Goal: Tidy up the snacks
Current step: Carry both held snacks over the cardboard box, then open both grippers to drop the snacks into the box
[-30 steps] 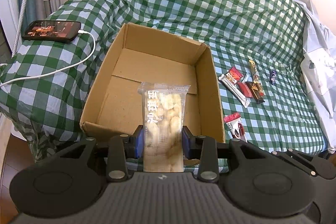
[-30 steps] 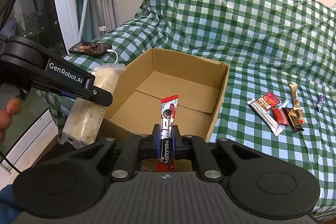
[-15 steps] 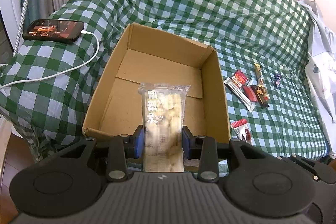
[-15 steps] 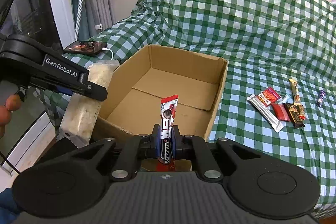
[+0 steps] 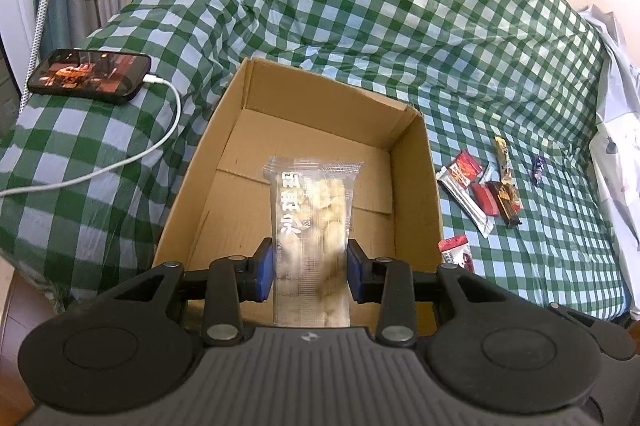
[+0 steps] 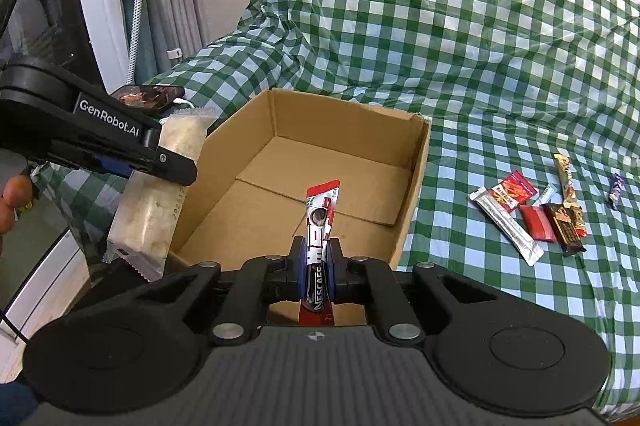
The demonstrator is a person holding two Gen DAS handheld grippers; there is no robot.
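While both tools hang level over the near edge of the cardboard box, the left gripper pinches a clear pack of pale biscuits upright between its blue pads. Beside it, the right gripper is clamped on a red Nescafé stick, tip over the box floor. Loose snacks lie on the checked cover just beyond the box's right wall.

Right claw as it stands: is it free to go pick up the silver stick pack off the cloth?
Probably not yet. The right claw is shut on the Nescafe sachet, so it has no free grip. The silver stick pack itself lies uncovered, right of the cardboard box.
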